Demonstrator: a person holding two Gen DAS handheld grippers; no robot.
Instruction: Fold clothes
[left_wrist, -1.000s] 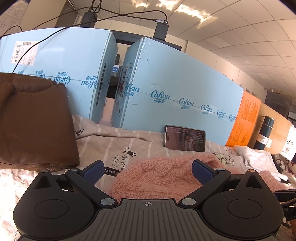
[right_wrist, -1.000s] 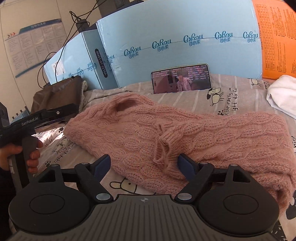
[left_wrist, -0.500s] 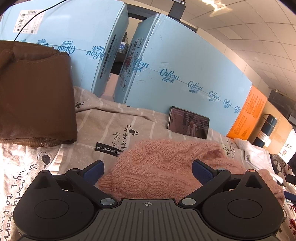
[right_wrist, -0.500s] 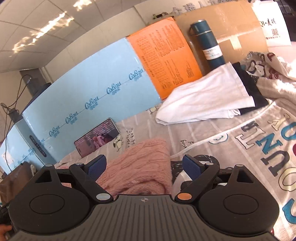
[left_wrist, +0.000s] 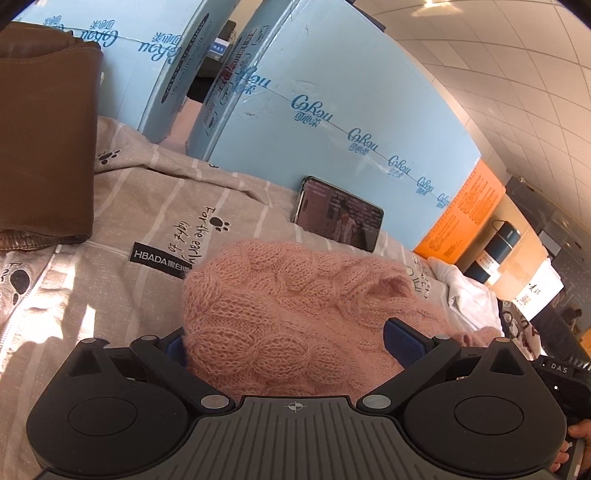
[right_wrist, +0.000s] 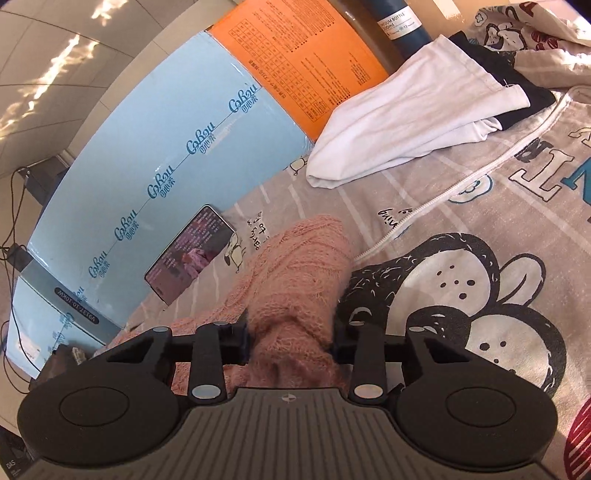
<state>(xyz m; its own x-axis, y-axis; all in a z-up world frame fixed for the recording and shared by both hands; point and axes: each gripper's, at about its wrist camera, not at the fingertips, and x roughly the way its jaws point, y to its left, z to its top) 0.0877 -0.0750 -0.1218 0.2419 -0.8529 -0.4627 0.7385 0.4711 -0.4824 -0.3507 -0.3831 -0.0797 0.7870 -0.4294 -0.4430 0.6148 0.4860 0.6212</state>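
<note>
A pink cable-knit sweater (left_wrist: 288, 306) lies bunched on a printed grey bedsheet (left_wrist: 140, 214). My left gripper (left_wrist: 290, 341) is open, its blue pads standing wide on either side of the sweater's near end, which fills the space between them. In the right wrist view my right gripper (right_wrist: 290, 338) is shut on the other end of the sweater (right_wrist: 299, 273); the knit bunches between the two narrowed fingers and runs away from them.
A phone (left_wrist: 338, 216) leans against pale blue boxes (left_wrist: 332, 110) behind the sweater. A folded brown garment (left_wrist: 40, 140) lies to the left. A folded white and dark garment (right_wrist: 406, 122), an orange box (right_wrist: 310, 62) and a blue flask (right_wrist: 402, 22) are to the right.
My right gripper swung to the sweater's far right end and closed on it. My left gripper lowered and moved forward so the sweater's near end now sits between its open pads.
</note>
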